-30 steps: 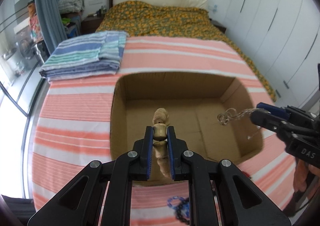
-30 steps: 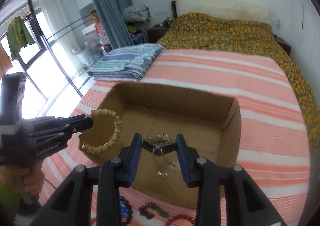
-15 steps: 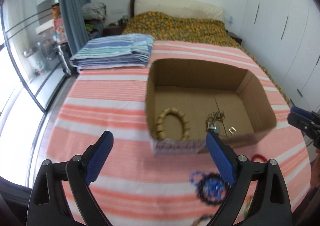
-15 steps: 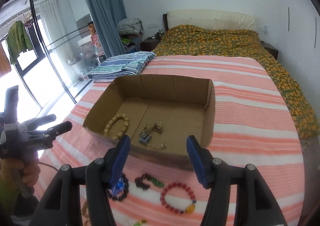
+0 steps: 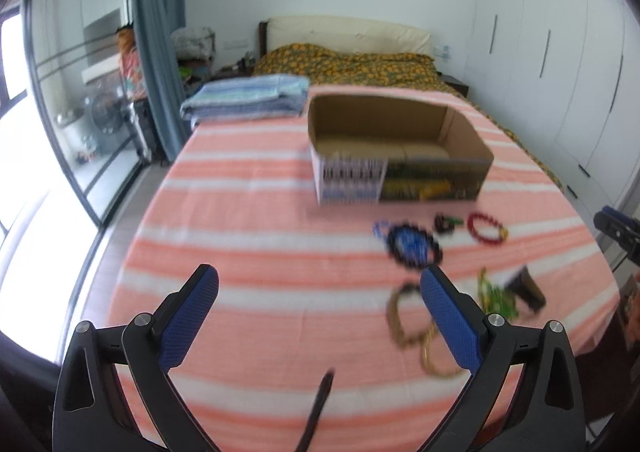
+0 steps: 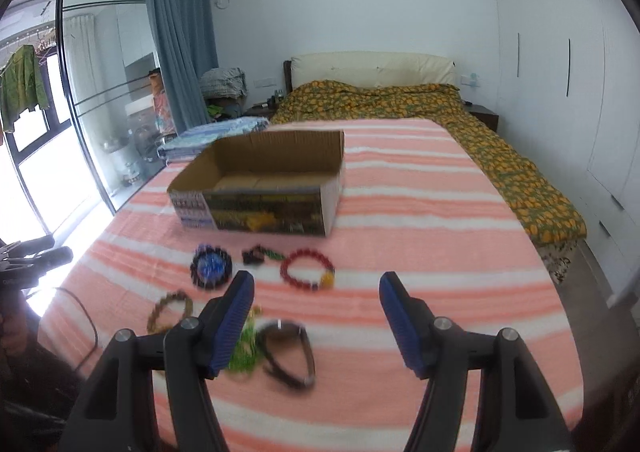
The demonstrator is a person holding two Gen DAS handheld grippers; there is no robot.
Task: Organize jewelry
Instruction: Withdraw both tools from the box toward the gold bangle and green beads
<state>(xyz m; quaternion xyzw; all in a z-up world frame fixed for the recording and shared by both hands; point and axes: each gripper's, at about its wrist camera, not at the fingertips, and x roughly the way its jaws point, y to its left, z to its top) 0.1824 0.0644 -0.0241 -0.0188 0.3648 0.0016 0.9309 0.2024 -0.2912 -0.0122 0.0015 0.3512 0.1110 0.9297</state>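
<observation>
An open cardboard box (image 5: pixel 400 156) (image 6: pixel 264 188) stands on the striped bedspread. In front of it lie loose pieces: a blue and black bead bracelet (image 5: pixel 412 246) (image 6: pixel 210 268), a red bead bracelet (image 5: pixel 486 228) (image 6: pixel 306 268), a small dark and green piece (image 5: pixel 446 221) (image 6: pixel 260 253), a brown bead bracelet (image 5: pixel 404 312) (image 6: pixel 170 310), green beads (image 5: pixel 496 298) (image 6: pixel 244 348) and a dark band (image 6: pixel 286 352). My left gripper (image 5: pixel 320 302) is open and empty, pulled back from the box. My right gripper (image 6: pixel 316 304) is open and empty above the near pieces.
A pink and white striped spread (image 5: pixel 248 252) covers the near bed. Folded blue towels (image 5: pixel 248 100) lie at its far left. A yellow patterned quilt (image 6: pixel 400 100) and headboard are behind. Glass doors stand at left, white wardrobes at right. A black cable (image 5: pixel 316 408) hangs near the left gripper.
Both grippers let go of the wooden bracelet and the small metal pieces into the box, opened wide, and drew back and down from the box toward the loose jewelry.
</observation>
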